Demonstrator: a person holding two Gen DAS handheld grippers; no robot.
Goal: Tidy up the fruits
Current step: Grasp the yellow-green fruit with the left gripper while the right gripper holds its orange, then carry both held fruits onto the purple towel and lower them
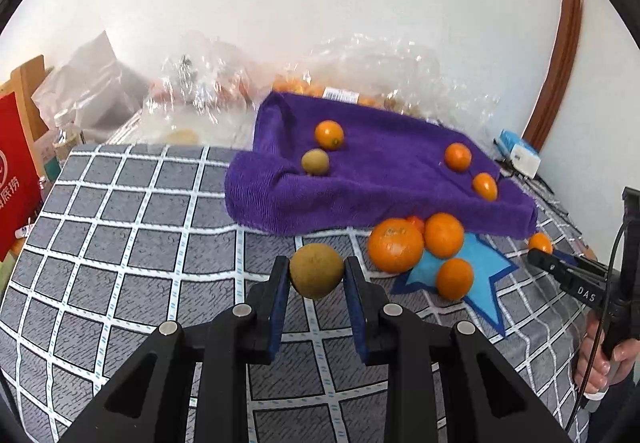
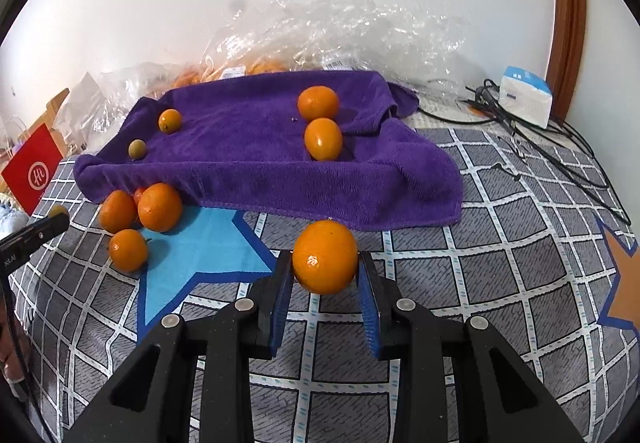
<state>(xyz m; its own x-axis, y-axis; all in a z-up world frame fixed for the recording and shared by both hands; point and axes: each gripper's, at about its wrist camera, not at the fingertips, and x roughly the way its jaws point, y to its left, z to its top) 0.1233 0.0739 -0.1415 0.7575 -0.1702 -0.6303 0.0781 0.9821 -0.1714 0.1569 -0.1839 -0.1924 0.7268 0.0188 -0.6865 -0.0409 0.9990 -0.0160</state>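
My left gripper (image 1: 317,275) is shut on a brownish-green round fruit (image 1: 316,270), held just above the checked cloth. My right gripper (image 2: 325,263) is shut on an orange (image 2: 325,256) in front of the purple towel (image 2: 260,163). In the left wrist view the right gripper (image 1: 538,253) shows at the right edge with that orange (image 1: 540,242) at its tip. On the purple towel (image 1: 380,179) lie several oranges and one small green fruit (image 1: 315,162). A cluster of oranges (image 1: 416,247) sits on the blue star (image 1: 476,275) by the towel's front edge.
Clear plastic bags (image 2: 340,31) with more oranges lie behind the towel against the wall. A red bag (image 1: 12,167) stands at the left. A white and blue box (image 2: 526,99) and black cables (image 2: 560,147) lie at the right. A hand (image 1: 604,367) grips the right tool's handle.
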